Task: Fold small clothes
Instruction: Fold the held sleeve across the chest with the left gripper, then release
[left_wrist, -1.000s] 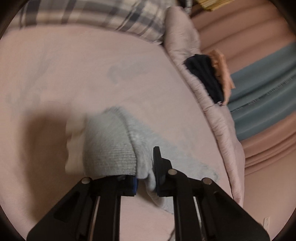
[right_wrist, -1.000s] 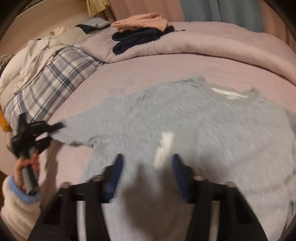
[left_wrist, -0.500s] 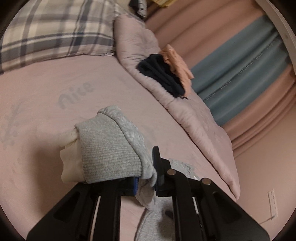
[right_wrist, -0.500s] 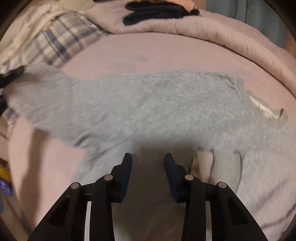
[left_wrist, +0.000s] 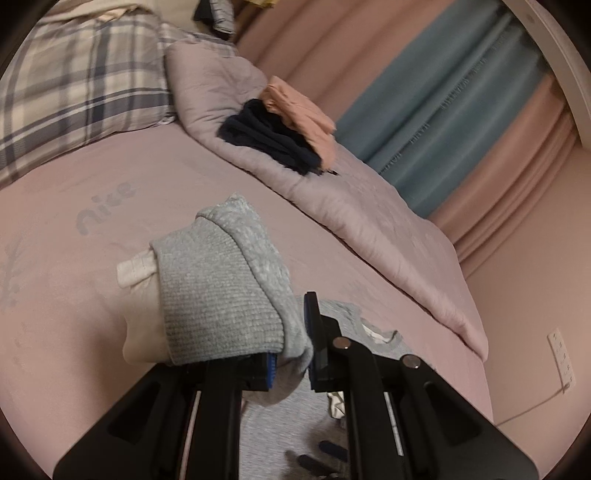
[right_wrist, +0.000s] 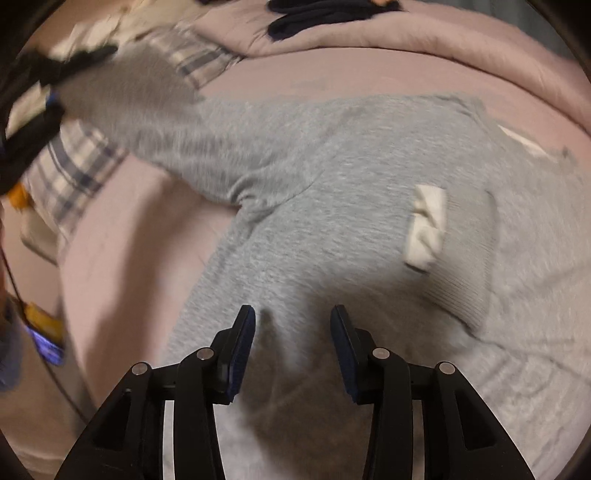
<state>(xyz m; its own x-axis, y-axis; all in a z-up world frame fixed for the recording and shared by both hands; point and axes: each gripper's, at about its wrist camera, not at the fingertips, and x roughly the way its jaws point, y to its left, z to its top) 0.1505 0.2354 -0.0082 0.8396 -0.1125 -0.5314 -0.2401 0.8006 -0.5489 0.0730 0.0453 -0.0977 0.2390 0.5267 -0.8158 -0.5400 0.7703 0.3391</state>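
A grey sweater (right_wrist: 332, 206) lies spread on the pink bed (left_wrist: 110, 184), its body flat on the sheet with the neck opening toward the far right side. The left gripper (left_wrist: 291, 354) is closed tightly on the cuff of one sleeve (left_wrist: 221, 295), and the ribbed end of this sleeve, with a cream lining showing inside it, stands up above the two fingers. In the right wrist view this sleeve is lifted off the bed and stretches from the shoulder up to the left gripper (right_wrist: 40, 107) at the upper left, which looks blurred there. The right gripper (right_wrist: 291, 347) hangs just above the lower part of the sweater body, its two fingers apart and nothing between them. The other sleeve (right_wrist: 461, 258) is folded across the chest, with its cream cuff lining (right_wrist: 424, 225) visible. Behind, a rolled pink duvet (left_wrist: 351, 206) carries a dark garment (left_wrist: 266, 136) and a peach-coloured one (left_wrist: 299, 107) beside it. A plaid pillow (left_wrist: 74, 81) lies at the head of the bed.
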